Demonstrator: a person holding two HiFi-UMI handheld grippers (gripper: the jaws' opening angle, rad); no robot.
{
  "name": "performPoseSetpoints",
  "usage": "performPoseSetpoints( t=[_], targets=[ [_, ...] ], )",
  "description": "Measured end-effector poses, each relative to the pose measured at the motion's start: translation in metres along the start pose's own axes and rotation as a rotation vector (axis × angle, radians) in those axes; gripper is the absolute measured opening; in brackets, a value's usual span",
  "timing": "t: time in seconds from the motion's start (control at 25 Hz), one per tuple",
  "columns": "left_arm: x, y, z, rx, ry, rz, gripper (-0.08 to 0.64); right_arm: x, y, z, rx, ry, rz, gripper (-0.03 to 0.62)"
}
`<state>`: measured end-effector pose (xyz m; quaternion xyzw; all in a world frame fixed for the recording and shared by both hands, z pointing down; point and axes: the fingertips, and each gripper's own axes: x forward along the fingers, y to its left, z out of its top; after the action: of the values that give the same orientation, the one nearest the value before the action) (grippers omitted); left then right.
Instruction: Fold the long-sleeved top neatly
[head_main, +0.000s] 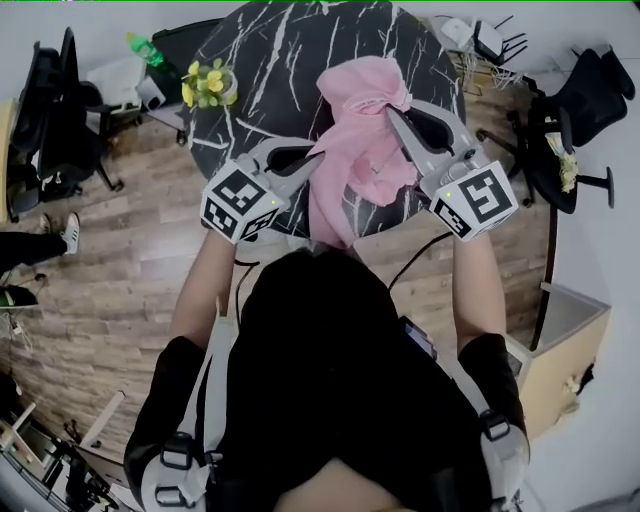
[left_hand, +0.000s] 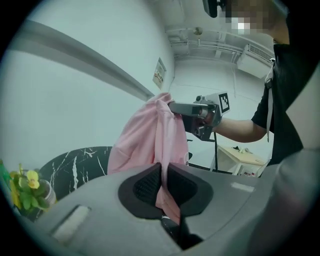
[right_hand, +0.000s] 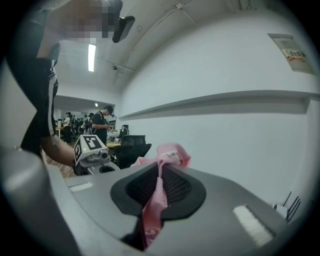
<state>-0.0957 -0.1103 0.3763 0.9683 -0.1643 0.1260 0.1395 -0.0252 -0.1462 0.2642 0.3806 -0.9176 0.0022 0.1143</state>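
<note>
Aloft, left gripper (head_main: 320, 158) and right gripper (head_main: 391, 113) each clamp the pink top (head_main: 362, 150). A pot (left_hand: 45, 191) holds yellow flowers (head_main: 205, 82).

Head view: steeply down over table (head_main: 270, 60); 2 gripper views: close, near level, sharing top (left_hand: 150, 135).

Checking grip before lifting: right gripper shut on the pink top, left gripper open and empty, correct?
No. The left gripper is also shut on the pink top; the left gripper view shows the fabric pinched between its jaws. The right gripper is shut on it, as stated.
</note>
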Motion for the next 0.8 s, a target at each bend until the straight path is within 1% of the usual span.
performPoseSetpoints(
  t=[0.24,0.36,0.48,0.56,0.68,0.72,0.8],
  targets=[
    [-0.028,0.017,0.019,0.111,0.029,0.048,0.026,-0.005,0.020,0.004,-0.041,-0.014,0.039,0.026],
    [-0.038,0.025,0.023,0.139,0.036,0.082,0.028,-0.008,0.033,0.008,-0.043,-0.038,0.076,0.026],
    [-0.042,0.030,0.030,0.154,0.016,0.104,0.028,-0.014,0.045,0.013,-0.047,-0.056,0.107,0.026],
    [-0.042,0.033,0.035,0.183,0.010,0.112,0.028,-0.018,0.050,0.014,-0.050,-0.055,0.119,0.026],
    [-0.039,0.034,0.042,0.268,0.008,0.121,0.027,-0.025,0.061,0.013,-0.054,-0.049,0.153,0.026],
    [-0.037,0.034,0.043,0.288,0.004,0.117,0.027,-0.027,0.067,0.014,-0.050,-0.051,0.166,0.026],
    [-0.031,0.033,0.045,0.301,-0.008,0.092,0.028,-0.033,0.077,0.016,-0.038,-0.052,0.186,0.026]
  ],
)
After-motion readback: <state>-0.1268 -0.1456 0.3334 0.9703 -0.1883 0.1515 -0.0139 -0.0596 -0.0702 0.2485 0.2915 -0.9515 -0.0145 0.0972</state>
